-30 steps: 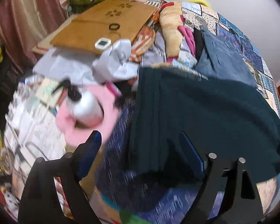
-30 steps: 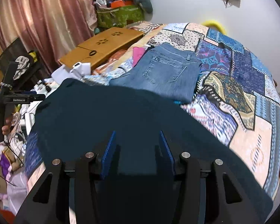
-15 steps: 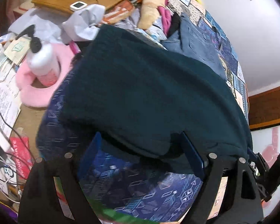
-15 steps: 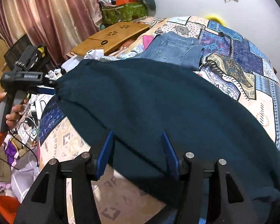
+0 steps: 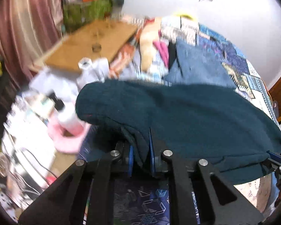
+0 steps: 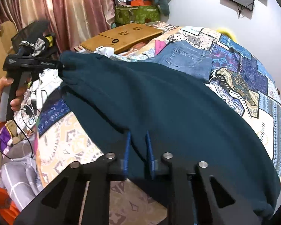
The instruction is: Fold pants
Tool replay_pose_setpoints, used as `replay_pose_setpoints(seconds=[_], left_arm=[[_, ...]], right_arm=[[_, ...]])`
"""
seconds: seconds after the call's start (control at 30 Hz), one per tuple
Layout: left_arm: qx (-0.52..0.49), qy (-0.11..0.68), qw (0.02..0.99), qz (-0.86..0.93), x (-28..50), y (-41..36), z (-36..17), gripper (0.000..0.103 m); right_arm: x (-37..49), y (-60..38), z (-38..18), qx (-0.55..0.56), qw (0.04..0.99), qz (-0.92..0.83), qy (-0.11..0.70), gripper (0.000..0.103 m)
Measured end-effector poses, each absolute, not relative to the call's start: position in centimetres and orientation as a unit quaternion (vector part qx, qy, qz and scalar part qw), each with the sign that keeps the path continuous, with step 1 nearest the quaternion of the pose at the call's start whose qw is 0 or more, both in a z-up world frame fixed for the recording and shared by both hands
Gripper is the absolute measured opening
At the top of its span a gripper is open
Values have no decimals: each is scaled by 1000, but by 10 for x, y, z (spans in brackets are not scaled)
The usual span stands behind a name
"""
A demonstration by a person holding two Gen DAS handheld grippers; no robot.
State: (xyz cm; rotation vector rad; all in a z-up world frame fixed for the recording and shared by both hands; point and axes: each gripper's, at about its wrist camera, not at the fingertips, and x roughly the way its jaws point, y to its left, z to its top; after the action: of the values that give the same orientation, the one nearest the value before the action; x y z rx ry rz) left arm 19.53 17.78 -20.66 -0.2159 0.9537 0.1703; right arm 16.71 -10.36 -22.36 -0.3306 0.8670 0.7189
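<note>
Left gripper [image 5: 140,155] and right gripper [image 6: 137,150], jaws open a second ago, have just closed, both pinching the dark teal pants [image 6: 168,103] edge

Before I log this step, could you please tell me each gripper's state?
Left gripper: jaws just closed, shut on the teal pants.
Right gripper: jaws just closed, shut on the teal pants.

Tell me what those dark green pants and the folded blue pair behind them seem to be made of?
The dark green pants look like soft fleece or knit: matte, slightly fuzzy, draping in rounded folds. The blue pair looks like denim: faded blue weave, stitched back pocket, stiffer flat lie.
</note>
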Motion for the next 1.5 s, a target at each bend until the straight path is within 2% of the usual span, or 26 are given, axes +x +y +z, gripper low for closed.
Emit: replay_pose_setpoints(seconds=[0.13, 0.27, 0.37, 0.47, 0.53, 0.63, 0.8, 0.97, 1.3, 1.5], left_arm=[[-86, 448, 886, 85, 189, 184, -200, 15], [-102, 487, 863, 84, 189, 190, -234, 15], [-100, 524, 843, 73, 187, 184, -265, 16], [-67, 527, 844, 76, 185, 176, -267, 21], [-61, 527, 844, 77, 185, 176, -260, 23], [-64, 527, 843, 79, 182, 180, -251, 29], [-60, 500, 859, 96, 169, 179, -228, 56], [-37, 479, 873, 88, 168, 163, -204, 70], [13, 450, 892, 33, 201, 87, -175, 79], [46, 453, 890, 1, 224, 31, -174, 87]], right_arm=[[162, -105, -218, -120, 834, 348, 411, 12], [157, -100, -230, -114, 830, 345, 424, 13], [154, -107, -234, -87, 827, 347, 433, 18], [156, -125, -222, -58, 830, 347, 433, 18], [161, -151, -210, -39, 847, 320, 422, 27], [174, -186, -204, -27, 871, 263, 415, 38], [203, -244, -219, -31, 885, 151, 440, 40], [207, -299, -237, -51, 882, 61, 465, 40], [135, -406, -234, 34, 872, 2, 489, 39], [111, -463, -205, 105, 892, -18, 439, 40]])
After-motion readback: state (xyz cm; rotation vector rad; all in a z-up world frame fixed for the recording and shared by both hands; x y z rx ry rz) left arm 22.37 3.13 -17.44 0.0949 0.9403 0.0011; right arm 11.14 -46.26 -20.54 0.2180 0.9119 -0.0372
